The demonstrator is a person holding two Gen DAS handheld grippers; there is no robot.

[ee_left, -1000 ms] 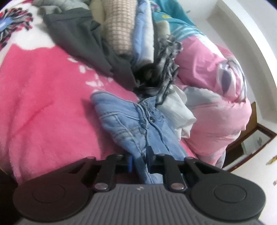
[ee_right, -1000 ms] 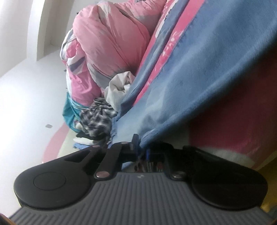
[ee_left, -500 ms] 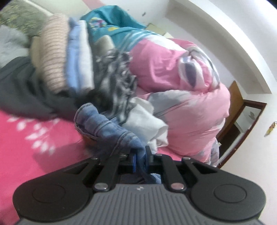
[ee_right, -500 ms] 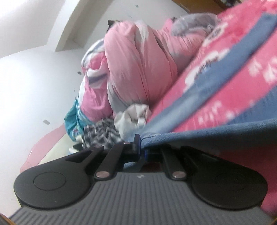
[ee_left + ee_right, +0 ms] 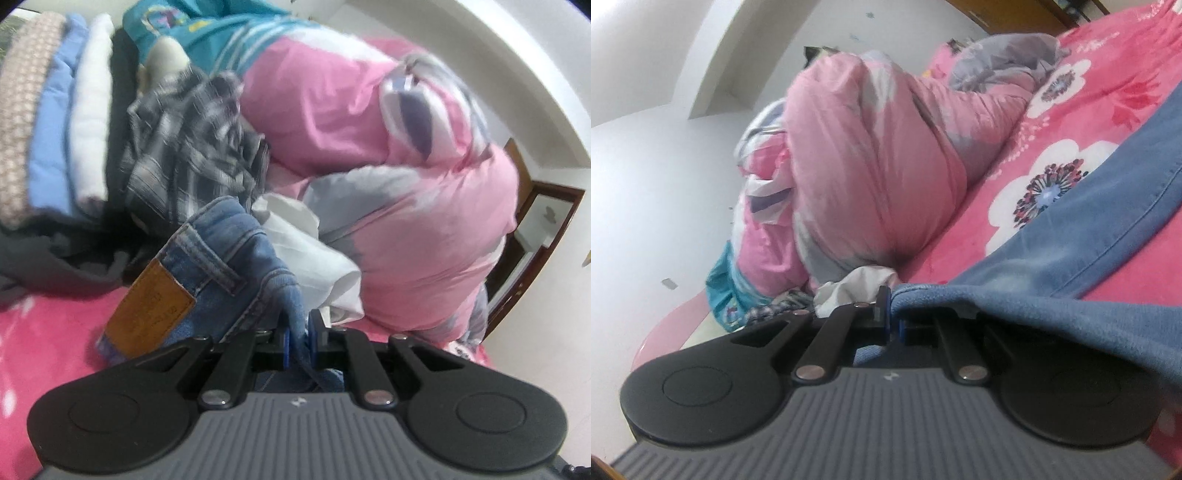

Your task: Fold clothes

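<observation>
Left gripper and right gripper each clamped tight on denim of the blue jeans, lifted above the pink floral blanket; tan leather waistband patch shows embossed lettering, too blurred to read.

Soft, even indoor light, motion blur throughout, strong fisheye bending at the edges

Jeans are matt blue denim with a tan leather-like patch; blanket fleecy; gripper matt black plastic
</observation>
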